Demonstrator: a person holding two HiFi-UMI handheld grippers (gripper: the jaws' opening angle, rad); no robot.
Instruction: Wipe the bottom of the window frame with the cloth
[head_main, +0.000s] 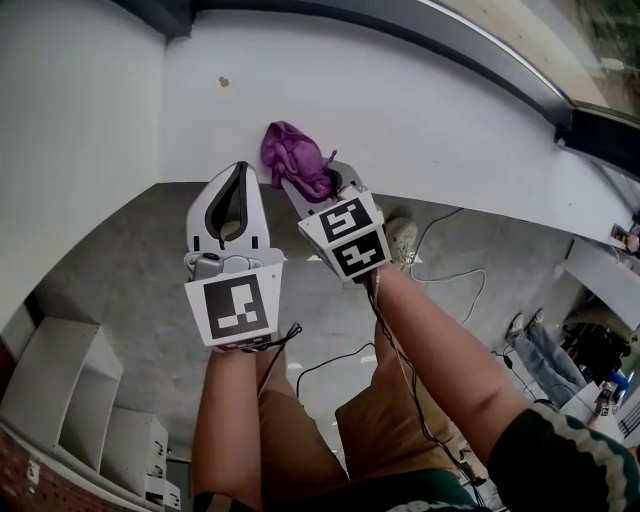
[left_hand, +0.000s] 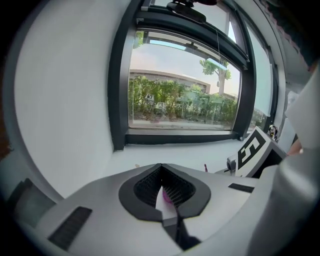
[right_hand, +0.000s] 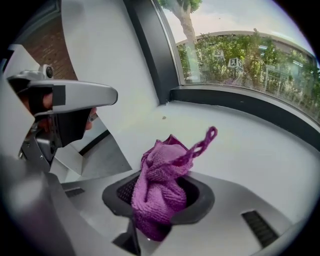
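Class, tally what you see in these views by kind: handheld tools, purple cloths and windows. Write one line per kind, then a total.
Handheld tools: 2 (left tool, right tool)
Purple cloth: 1
Window: 1
Total: 4

Bare sill (head_main: 430, 120), wall (head_main: 70, 110) at left

two grippers (head_main: 240, 170) (head_main: 312, 188), one cloth (head_main: 295, 158) (purple), one window (left_hand: 182, 95)
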